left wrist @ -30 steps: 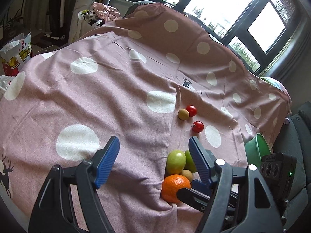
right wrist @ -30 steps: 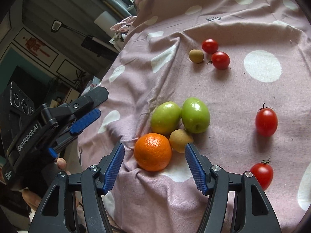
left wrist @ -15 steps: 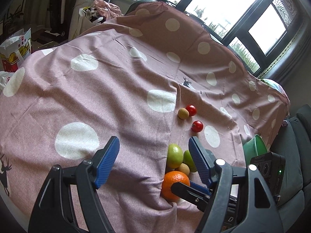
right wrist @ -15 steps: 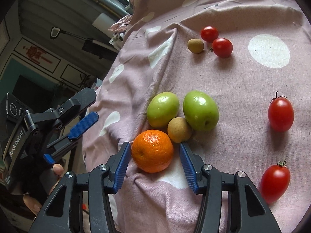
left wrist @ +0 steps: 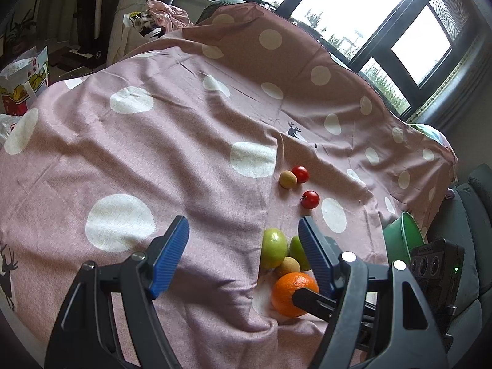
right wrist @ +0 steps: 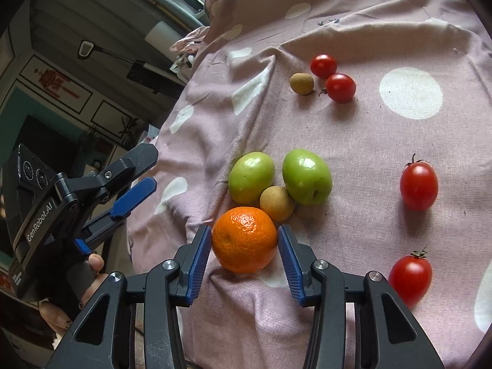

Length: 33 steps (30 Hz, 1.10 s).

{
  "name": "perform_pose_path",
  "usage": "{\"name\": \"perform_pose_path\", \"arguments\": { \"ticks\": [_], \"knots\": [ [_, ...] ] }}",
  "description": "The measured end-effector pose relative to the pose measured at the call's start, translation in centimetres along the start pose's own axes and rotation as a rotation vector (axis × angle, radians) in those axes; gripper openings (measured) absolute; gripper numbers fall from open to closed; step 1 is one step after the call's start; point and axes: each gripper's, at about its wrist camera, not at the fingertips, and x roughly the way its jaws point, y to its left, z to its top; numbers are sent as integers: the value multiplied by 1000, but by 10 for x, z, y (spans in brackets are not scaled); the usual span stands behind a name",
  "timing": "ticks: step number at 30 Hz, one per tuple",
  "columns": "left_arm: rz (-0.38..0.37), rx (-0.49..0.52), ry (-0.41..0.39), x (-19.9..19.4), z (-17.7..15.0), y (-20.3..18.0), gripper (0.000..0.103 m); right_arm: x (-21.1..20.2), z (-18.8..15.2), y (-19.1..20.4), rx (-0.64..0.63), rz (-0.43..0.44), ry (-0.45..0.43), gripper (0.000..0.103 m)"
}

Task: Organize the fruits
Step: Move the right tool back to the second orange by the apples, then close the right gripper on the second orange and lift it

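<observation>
The pink dotted cloth (right wrist: 399,141) covers a soft surface, perhaps a bed or a tabletop; I cannot tell which. It is wrinkled, so round fruit can roll on it.

The orange (right wrist: 244,240) is the biggest fruit and lies at 6 o'clock in the right wrist view. The right gripper (right wrist: 244,246) has its fingers (right wrist: 200,258) on both sides of the orange, very near or just touching the peel; I cannot tell if they already press. I judge the orange is moderately heavy, firm with a slightly yielding and rough peel, so it will not slip easily. The best hold is across its widest middle, with mild pressure.

The two green fruits (right wrist: 307,176) lie just beyond it at 12 o'clock, smooth and glossy, probably more slippery. A small brown fruit (right wrist: 276,203) touches the orange and both green ones; lifting the orange could disturb it.

The cherry tomatoes (right wrist: 418,186) at 3 and 4 o'clock are thin-skinned and need a gentle pinch.

The left gripper (left wrist: 243,258) has its fingers spread wide and holds nothing, above the cloth. A green bowl (left wrist: 399,236) stands at 3 o'clock in the left wrist view.
</observation>
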Motion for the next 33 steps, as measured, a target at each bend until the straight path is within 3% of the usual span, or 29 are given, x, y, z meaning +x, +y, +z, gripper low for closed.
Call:
{"name": "perform_pose_path", "arguments": {
  "ticks": [3,5,7,10,11,14,16,18,20,21,33],
  "knots": [
    [0,11,2,1,-1,-3,73,-10,2,-2,7,-28,-14,45],
    [0,16,2,1,-1,-5,73,-18,3,-4,10,-34,-30,26],
    [1,27,3,2,-2,-7,73,-29,6,-7,18,-38,-47,26],
    [8,38,9,4,-3,-10,73,-30,6,-8,5,-179,-46,26],
    [7,42,11,4,-4,-11,73,-29,6,-11,16,-183,-41,26],
    [6,49,9,4,-4,-13,73,-25,8,-23,77,-111,-8,26],
    [8,50,10,5,-4,-13,73,-25,8,-21,61,-119,-15,27],
    [11,48,14,5,-4,-13,73,-24,8,-17,49,-112,-21,34],
    [11,47,13,4,-4,-12,73,-22,7,-17,64,-67,-14,52],
    [8,45,12,3,-4,-12,73,-20,7,-18,75,-45,-12,53],
    [-3,32,12,3,-4,-10,73,15,10,-8,110,74,27,54]
  ]
}}
